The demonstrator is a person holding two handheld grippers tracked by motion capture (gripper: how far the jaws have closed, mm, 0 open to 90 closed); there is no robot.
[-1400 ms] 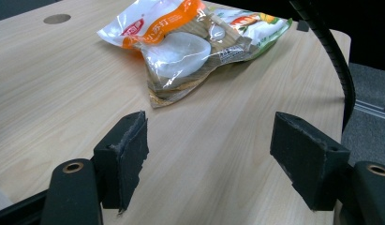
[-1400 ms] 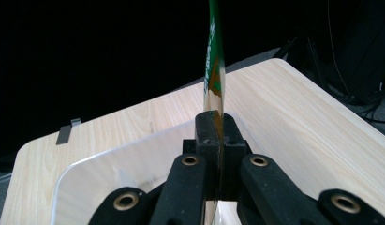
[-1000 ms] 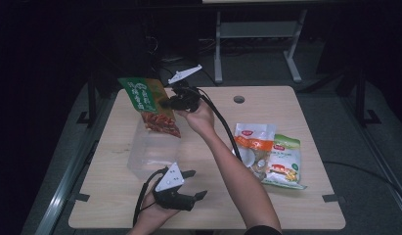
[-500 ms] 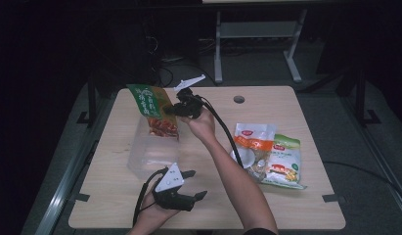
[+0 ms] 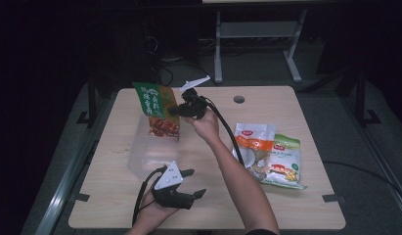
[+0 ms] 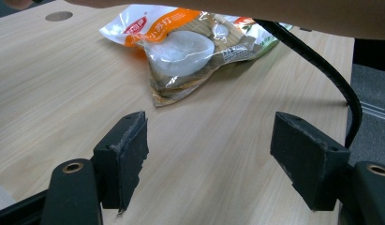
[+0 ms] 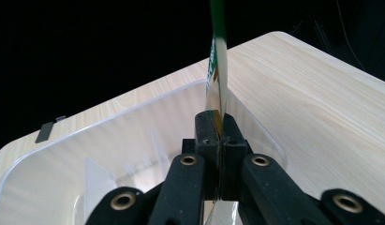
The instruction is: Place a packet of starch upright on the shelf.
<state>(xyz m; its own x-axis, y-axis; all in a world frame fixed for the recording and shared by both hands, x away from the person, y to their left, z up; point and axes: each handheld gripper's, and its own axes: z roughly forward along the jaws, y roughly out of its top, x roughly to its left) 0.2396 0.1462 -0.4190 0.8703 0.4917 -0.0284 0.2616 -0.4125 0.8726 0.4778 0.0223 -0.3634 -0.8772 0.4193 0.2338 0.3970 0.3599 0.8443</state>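
Above the clear bin (image 5: 140,156), the right hand-held gripper (image 5: 175,110) clamps the green snack packet (image 5: 157,108) upright.

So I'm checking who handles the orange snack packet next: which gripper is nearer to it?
Left. The left gripper rests on the table just beside the orange snack packet; the right gripper is farther, above the clear bin.

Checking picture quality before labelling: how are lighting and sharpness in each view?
High view: dim, soft, dark surroundings; the table alone is lit. Left gripper view: bright, with glare on the orange snack bag. Right gripper view: black background, the clear bin faint against the wood.
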